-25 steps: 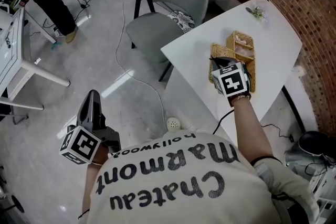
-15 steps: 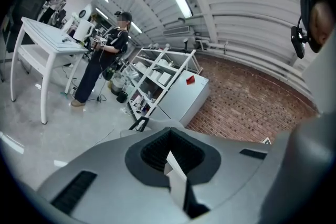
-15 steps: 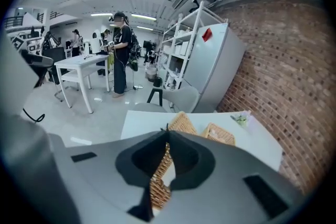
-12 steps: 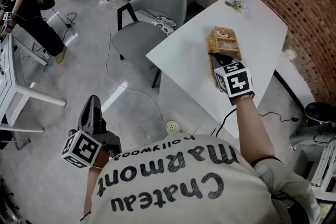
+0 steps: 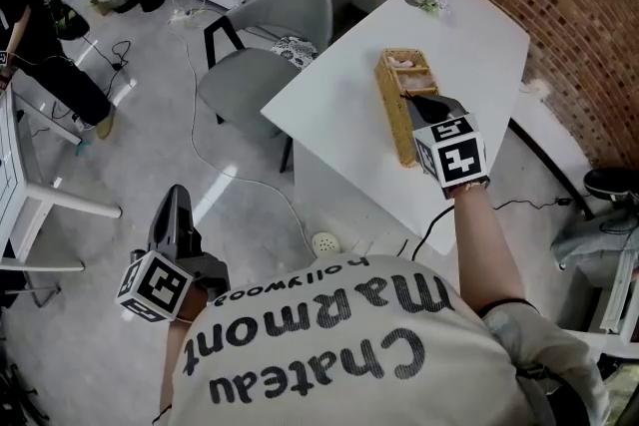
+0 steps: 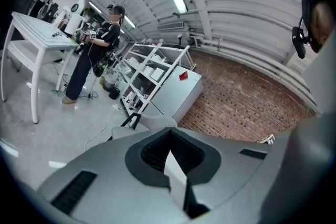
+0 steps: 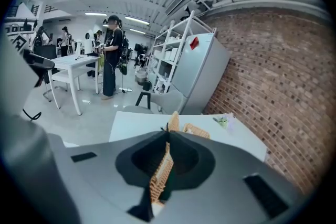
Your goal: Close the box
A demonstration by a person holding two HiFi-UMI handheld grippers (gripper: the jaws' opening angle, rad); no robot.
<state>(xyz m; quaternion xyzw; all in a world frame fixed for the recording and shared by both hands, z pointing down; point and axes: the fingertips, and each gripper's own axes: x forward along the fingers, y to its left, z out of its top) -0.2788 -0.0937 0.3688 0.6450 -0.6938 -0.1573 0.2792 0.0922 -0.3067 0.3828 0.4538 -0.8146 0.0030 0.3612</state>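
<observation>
Pinching box lid point(image 5: 392, 112) upright in right gripper point(image 5: 426, 103)

Pale shirt point(image 5: 329, 344) across the bottom of the head view, large dark letters seen upside down reading "Chateau Marmont", smaller "Hollywood" printed just above them

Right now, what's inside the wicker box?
Head view: the wicker box has its far compartment open, holding a pale item too small to identify. The raised lid, clamped in the right tongs, and the tongs themselves cover the rest.
</observation>
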